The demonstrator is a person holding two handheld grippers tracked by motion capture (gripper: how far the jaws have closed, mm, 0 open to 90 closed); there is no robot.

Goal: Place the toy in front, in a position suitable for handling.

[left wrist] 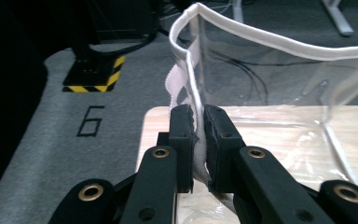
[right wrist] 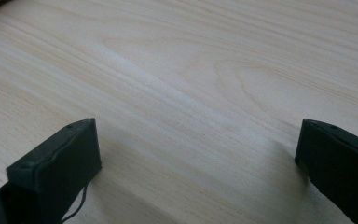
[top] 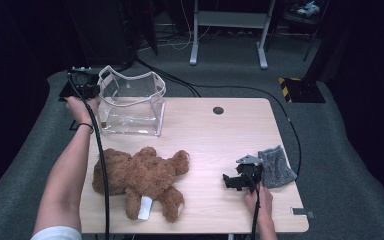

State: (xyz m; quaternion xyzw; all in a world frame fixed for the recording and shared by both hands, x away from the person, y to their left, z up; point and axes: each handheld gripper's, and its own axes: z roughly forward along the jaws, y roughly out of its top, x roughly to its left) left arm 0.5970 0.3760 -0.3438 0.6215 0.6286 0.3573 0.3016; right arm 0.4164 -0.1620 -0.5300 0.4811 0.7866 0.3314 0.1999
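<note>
Camera above: clear bag [top: 130, 107] upright at far left corner of table [top: 215, 135], mouth up, white-trimmed rim sagging unevenly. Left gripper [top: 96, 89] at bag's left wall, off the table edge, left hand [top: 80, 107] behind it. Teddy bear [top: 137, 177] flat on the near left part of the table, on the person's side of the bag and apart from it; long axis roughly left to right. Right gripper [top: 232, 181] resting on the table to the right of the bear, jaws aimed left toward it, well apart from it; grey cloth [top: 276, 167] just beside it on its right.

Left gripper view: left gripper [left wrist: 199, 140] clenched on the bag's white rim trim [left wrist: 279, 46], the strip pinched flat between both pads at the corner seam. Rim running off to the right, clear wall beyond it, table [left wrist: 261, 116] seen through the plastic.

Right gripper view: right gripper [right wrist: 196, 154] spread wide, nothing between the jaws, bare table [right wrist: 191, 70] wood ahead, tips low over or on the surface.

Judgement: left tool committed to holding the mouth up, so the right one is the free arm and the nearer to the bear; bear lies left of it, bag beyond the bear toward the far left, so a grasp across the bear's short axis and a carry up and leftward over the rim
</note>
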